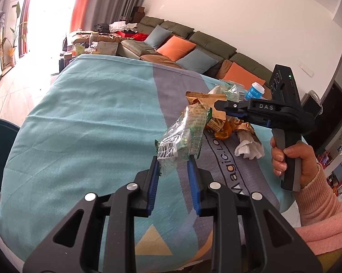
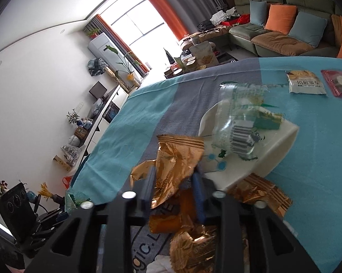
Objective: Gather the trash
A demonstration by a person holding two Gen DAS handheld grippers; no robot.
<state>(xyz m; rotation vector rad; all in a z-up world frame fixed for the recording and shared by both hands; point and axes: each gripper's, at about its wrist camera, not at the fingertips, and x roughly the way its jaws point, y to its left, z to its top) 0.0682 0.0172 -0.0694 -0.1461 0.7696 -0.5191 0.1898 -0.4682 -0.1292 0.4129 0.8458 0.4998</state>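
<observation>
My left gripper (image 1: 173, 159) is shut on a crinkled green-and-clear wrapper (image 1: 184, 136), held up above the teal and grey tablecloth (image 1: 80, 113). Further right lies a heap of trash: gold foil wrappers (image 1: 216, 122), a white tissue (image 1: 248, 150) and a clear wrapper (image 1: 233, 92). My right gripper (image 1: 216, 107), held by a hand in a pink sleeve, reaches into that heap from the right. In the right wrist view its jaws (image 2: 173, 179) pinch a crumpled gold wrapper (image 2: 177, 157). More gold wrappers (image 2: 262, 193) lie around it.
A white cup (image 2: 275, 141) lies on its side with a clear barcode wrapper (image 2: 237, 132) on it. A white snack packet (image 2: 306, 82) and a red one (image 2: 339, 83) lie at the far side of the cloth. A small blue-labelled bottle (image 1: 255, 92) stands behind the heap. A sofa (image 1: 193, 45) runs beyond the table.
</observation>
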